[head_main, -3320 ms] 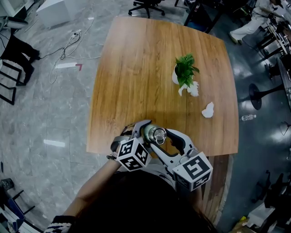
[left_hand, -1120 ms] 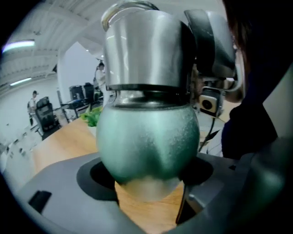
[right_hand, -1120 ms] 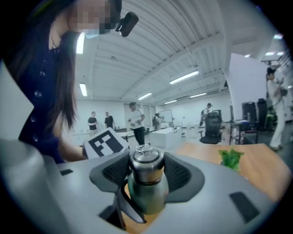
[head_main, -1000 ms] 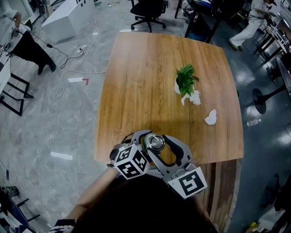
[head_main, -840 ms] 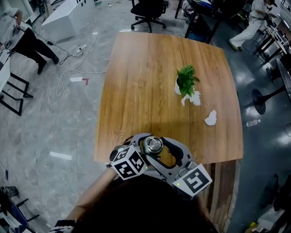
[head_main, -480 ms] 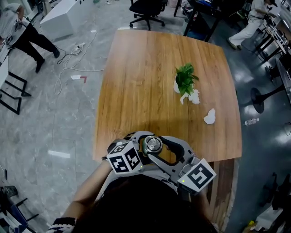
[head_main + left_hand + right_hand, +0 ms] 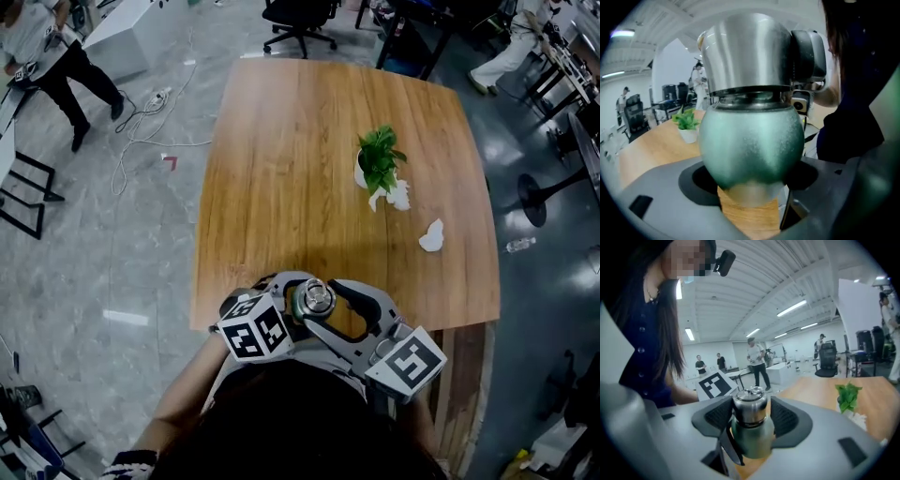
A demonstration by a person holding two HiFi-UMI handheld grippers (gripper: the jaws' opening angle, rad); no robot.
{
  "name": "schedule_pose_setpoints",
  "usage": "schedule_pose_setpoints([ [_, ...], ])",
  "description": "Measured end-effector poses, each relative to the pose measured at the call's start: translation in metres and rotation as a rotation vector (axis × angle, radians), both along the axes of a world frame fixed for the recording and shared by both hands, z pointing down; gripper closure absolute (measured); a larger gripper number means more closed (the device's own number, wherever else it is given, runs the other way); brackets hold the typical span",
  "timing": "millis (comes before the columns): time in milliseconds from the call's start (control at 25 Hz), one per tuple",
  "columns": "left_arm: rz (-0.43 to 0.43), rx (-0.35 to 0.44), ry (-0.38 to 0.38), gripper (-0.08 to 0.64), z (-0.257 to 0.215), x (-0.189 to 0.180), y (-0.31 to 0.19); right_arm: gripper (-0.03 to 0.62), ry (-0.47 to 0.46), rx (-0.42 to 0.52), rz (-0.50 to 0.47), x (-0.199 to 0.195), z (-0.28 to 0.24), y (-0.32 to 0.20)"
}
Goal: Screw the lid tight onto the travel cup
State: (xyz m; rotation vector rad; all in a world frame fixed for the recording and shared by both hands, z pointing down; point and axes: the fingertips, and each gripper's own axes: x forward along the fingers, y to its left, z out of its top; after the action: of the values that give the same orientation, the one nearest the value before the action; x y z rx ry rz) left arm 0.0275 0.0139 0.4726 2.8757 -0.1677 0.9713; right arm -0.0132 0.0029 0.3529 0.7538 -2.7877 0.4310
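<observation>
**Head view.** We see the cup (image 7: 309, 309) upright at the near edge of the table (image 7: 281, 187), with its steel lid (image 7: 316, 296) facing up. The left gripper (image 7: 305, 305) and right gripper (image 7: 323, 302) meet on it from either side. A plant (image 7: 379, 159) stands well apart, farther along the table, and a white scrap (image 7: 431, 235) lies near it.

**Left gripper view.** We find the left gripper (image 7: 750, 187) clamped on the cup's round green body (image 7: 752, 140), which fills the hollow between its jaws. The lid (image 7: 747, 51) sits on top. The right gripper's dark pad (image 7: 808, 56) lies against the lid's side.

**Right gripper view.** We see the right gripper (image 7: 751, 416) with its ribbed pads (image 7: 717, 416) on either side of the lid (image 7: 750, 408), above the green body (image 7: 752, 439). Its jaws are closing with the lid between them, and a sliver of gap shows at one pad. The left gripper's cube (image 7: 714, 384) shows behind.
</observation>
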Motion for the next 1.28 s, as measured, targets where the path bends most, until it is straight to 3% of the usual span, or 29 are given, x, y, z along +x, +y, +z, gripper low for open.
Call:
schedule_pose_setpoints([
  [80,0.048,0.003,-0.009,0.173,0.001,0.005,0.004,0.348,0.006,0.011,-0.062,0.001,0.001,0.002],
  [120,0.032,0.001,-0.011,0.173,0.002,0.007,0.002,0.348,0.010,0.034,-0.057,0.002,0.001,0.000],
  [200,-0.059,-0.001,-0.023,0.173,0.003,0.009,-0.007,0.348,0.029,0.082,0.032,0.006,0.002,-0.007],
  [320,-0.234,0.013,-0.074,0.173,0.007,0.008,-0.026,0.348,0.060,0.099,0.247,0.014,0.006,-0.020],
  [400,-0.281,0.020,-0.090,0.173,0.010,0.010,-0.030,0.348,0.041,0.075,0.314,0.017,0.008,-0.022],
  [480,-0.229,0.003,-0.063,0.173,0.009,0.013,-0.025,0.347,-0.011,0.026,0.277,0.017,0.004,-0.019],
  [640,0.012,0.010,-0.013,0.173,0.003,0.020,-0.005,0.345,-0.066,-0.059,0.106,0.021,-0.004,-0.009],
  [720,0.030,0.031,-0.026,0.173,0.005,0.023,-0.006,0.345,-0.071,-0.057,0.079,0.024,-0.001,-0.009],
  [880,-0.159,0.019,-0.045,0.173,0.007,0.021,-0.027,0.353,-0.078,0.010,0.249,0.034,0.004,-0.020],
  [1040,-0.347,0.054,-0.111,0.173,0.018,0.018,-0.047,0.354,-0.077,-0.001,0.448,0.041,0.015,-0.031],
  [1160,-0.287,0.023,-0.066,0.173,0.017,0.022,-0.041,0.352,-0.099,0.003,0.354,0.037,0.009,-0.023],
  [1280,-0.089,0.028,0.003,0.173,0.008,0.027,-0.026,0.350,-0.080,-0.021,0.177,0.037,0.003,-0.013],
])
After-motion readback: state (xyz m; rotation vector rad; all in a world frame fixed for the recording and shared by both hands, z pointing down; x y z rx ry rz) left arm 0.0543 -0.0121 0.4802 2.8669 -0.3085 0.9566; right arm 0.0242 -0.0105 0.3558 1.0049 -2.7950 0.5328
